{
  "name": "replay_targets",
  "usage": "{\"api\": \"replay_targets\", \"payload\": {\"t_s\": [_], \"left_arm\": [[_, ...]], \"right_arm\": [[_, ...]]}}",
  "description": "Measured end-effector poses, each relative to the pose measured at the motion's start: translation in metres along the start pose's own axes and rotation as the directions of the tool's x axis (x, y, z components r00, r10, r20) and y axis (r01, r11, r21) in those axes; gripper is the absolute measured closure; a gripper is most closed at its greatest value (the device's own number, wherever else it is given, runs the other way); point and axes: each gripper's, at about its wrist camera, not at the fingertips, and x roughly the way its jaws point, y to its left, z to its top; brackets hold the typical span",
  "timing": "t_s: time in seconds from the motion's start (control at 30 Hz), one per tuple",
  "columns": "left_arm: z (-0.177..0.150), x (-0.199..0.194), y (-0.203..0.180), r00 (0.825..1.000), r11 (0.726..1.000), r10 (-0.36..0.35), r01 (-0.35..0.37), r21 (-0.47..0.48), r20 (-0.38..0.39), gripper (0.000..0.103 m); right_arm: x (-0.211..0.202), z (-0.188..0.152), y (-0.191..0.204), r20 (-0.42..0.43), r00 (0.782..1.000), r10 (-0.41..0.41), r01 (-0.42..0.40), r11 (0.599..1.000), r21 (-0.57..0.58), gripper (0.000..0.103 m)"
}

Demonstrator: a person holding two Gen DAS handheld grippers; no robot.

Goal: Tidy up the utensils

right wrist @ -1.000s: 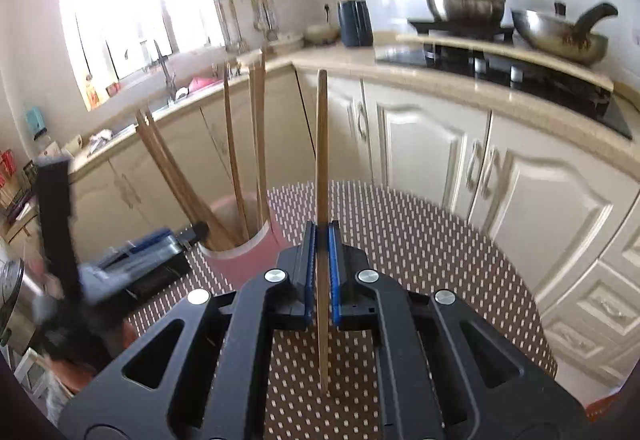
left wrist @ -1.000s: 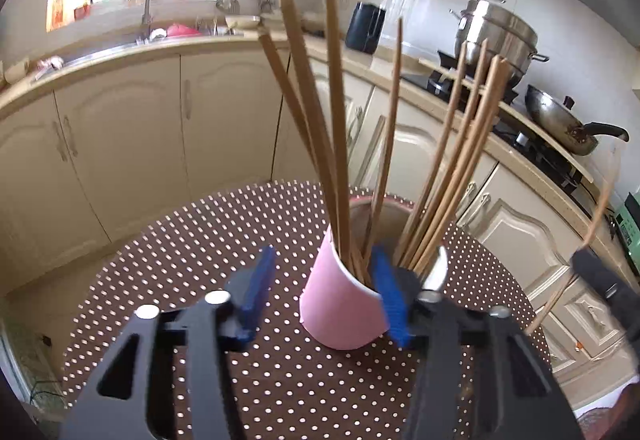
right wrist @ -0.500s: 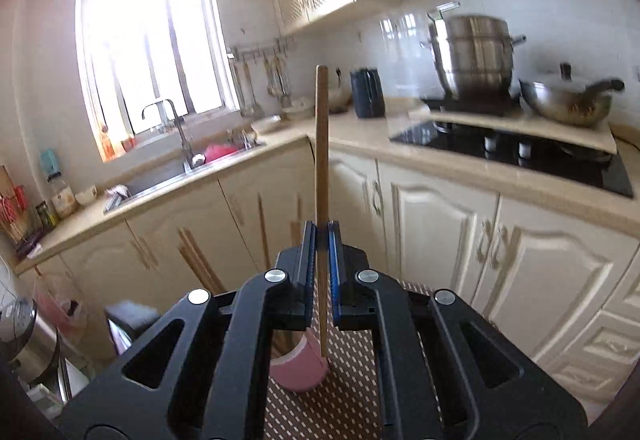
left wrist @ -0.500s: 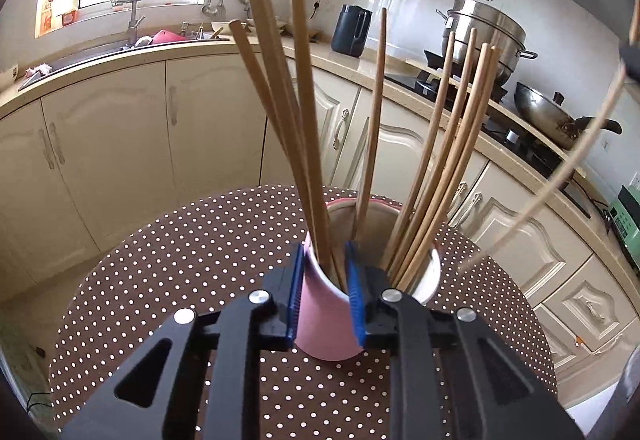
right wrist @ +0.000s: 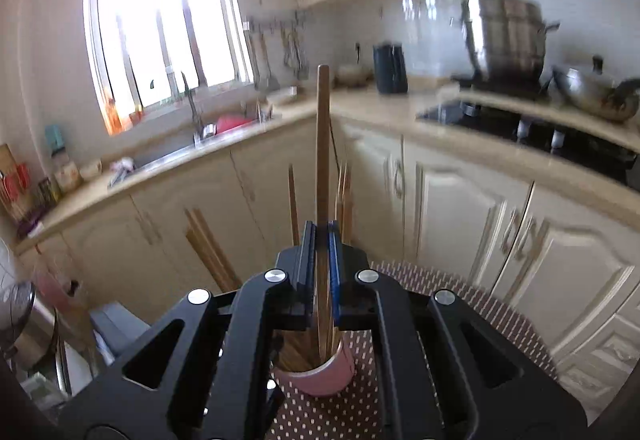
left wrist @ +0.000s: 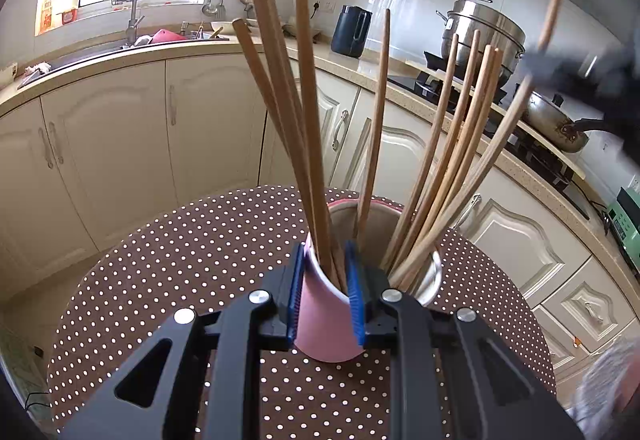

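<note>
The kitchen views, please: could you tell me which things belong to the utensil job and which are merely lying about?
Job:
- pink cup, clamped by left gripper
- chopsticks in cup
- single chopstick in right gripper

Lying about:
- kettle
- steamer pot
- wok

We hold the left black two-finger gripper with blue pads low and near us, pointing downward, and its pads press on both sides of the wall of the pink cup. We hold the right black two-finger gripper with blue pads higher, at the far right, blurred in the left view. Its jaws are closed tight on one long brown wooden chopstick, which stands nearly upright.
</note>
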Motion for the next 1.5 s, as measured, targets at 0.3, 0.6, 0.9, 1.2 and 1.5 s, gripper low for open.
{"api": "replay_targets", "payload": {"t_s": [0.3,0.6,0.9,1.2,1.5], "left_arm": [[0.002,0.000,0.004,1.000,1.000,-0.001,0.001,-0.001,-0.001,0.082],[0.000,-0.001,-0.002,1.000,0.999,0.027,-0.028,0.029,0.014,0.082],[-0.008,-0.018,-0.009,0.996,0.995,0.080,-0.082,0.065,0.028,0.066],[-0.028,-0.054,-0.010,0.993,0.990,0.102,-0.107,0.088,0.060,0.054],[-0.056,-0.107,-0.018,0.984,0.985,0.104,-0.122,0.123,0.144,0.050]], "right_arm": [[0.036,-0.042,0.000,-0.133,0.991,-0.021,0.018,1.000,-0.021,0.096],[0.032,-0.054,-0.012,-0.190,0.982,-0.002,0.000,1.000,-0.014,0.095],[0.006,-0.072,-0.032,-0.142,0.989,-0.042,0.040,0.999,-0.013,0.039],[-0.027,-0.090,-0.037,-0.121,0.993,-0.013,0.015,1.000,0.008,0.032],[-0.063,-0.117,-0.029,-0.085,0.996,0.022,-0.023,1.000,-0.005,0.020]]}}
